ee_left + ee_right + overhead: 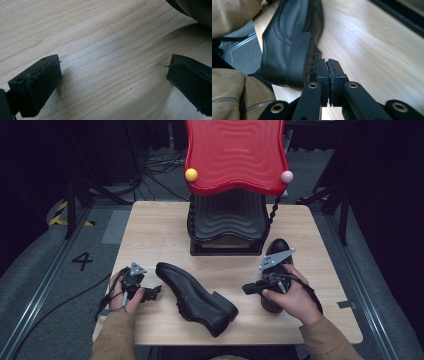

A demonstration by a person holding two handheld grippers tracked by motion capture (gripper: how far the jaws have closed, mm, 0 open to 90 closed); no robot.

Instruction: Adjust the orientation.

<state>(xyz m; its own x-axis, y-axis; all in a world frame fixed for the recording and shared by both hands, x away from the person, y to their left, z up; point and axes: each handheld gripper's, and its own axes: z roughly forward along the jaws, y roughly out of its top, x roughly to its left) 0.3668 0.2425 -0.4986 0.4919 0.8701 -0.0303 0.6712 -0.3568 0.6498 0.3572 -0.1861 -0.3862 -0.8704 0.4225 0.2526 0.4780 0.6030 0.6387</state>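
Reaching toward the heel of a black leather shoe point(196, 298) lying on its side mid-table, the right gripper point(248, 288) has its jaws pressed together, empty. The left gripper point(156, 291) rests wide open by the toe. A second shoe point(276, 251) stands behind the right hand. Next: opening the right jaws for a grasp.

The person wears tan sleeves; one has a zip. The left tool point(150, 293) is black with a grey three-cornered plate and a cable. The right tool point(328, 65) has black arms with round brass rivets.
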